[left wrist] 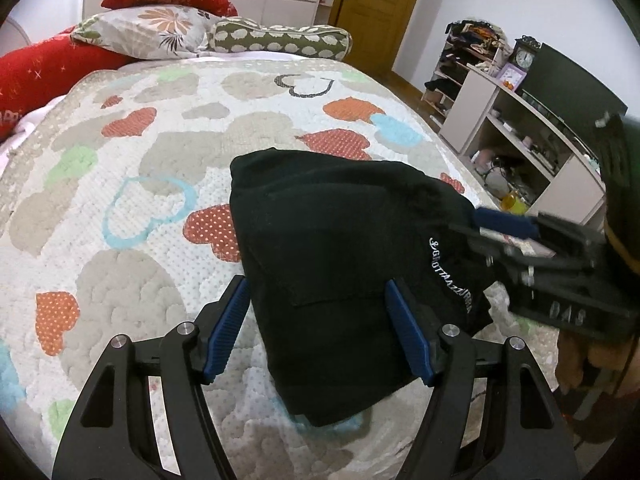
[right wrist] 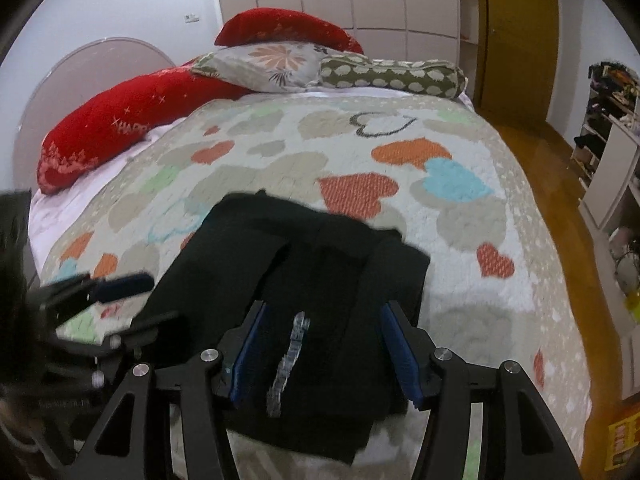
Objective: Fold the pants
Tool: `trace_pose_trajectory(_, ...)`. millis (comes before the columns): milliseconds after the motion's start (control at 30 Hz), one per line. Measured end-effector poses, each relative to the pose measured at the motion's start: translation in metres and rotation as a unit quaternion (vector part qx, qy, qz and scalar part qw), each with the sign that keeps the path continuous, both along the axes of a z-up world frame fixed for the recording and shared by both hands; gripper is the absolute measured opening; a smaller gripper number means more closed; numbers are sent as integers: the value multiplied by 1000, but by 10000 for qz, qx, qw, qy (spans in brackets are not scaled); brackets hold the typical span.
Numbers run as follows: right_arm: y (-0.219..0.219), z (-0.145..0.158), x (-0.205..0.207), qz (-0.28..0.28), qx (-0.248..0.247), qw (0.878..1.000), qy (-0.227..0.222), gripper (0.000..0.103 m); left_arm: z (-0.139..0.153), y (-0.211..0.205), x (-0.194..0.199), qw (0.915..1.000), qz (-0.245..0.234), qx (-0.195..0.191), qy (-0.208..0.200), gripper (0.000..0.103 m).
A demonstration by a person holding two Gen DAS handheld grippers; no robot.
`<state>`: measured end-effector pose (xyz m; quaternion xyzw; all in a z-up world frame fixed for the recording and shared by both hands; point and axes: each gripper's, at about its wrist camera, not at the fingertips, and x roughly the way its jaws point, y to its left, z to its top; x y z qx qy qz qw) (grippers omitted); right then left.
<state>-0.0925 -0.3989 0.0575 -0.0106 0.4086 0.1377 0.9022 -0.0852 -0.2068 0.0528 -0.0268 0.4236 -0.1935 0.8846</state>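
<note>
The black pants point(left wrist: 344, 264) lie folded into a compact bundle on the heart-patterned quilt point(left wrist: 160, 168), white lettering near their right edge. My left gripper point(left wrist: 320, 304) is open just above the bundle's near left part, holding nothing. The right gripper point(left wrist: 504, 232) shows at the bundle's right edge in the left wrist view. In the right wrist view the pants point(right wrist: 320, 280) lie directly ahead, and my right gripper point(right wrist: 324, 328) is open over their near edge, empty. The left gripper point(right wrist: 120, 284) appears blurred at the left there.
Red, floral and green pillows point(left wrist: 168, 28) lie at the head of the bed. A shelf unit point(left wrist: 520, 140) with a clock and dark screen stands right of the bed. A wooden door point(right wrist: 516, 40) and wood floor point(right wrist: 560, 208) lie beyond the bed's right edge.
</note>
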Motion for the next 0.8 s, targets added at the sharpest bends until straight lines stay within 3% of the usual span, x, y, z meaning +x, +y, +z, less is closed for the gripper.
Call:
trace_pose_trajectory(200,-11,-26,-13,-186,-128,9994,274,56,-6,-1,0,10000,40,21,74,70)
trace_pose_trajectory(367,-29,-41,-16,-361,353,9978,429,61,-9,-6,1,9999,3,57,94,70)
trace_pose_trajectory(800,-27,-15,-15,-353,449,9983,146,61,7,4,0,9998,166,-83,-120,70)
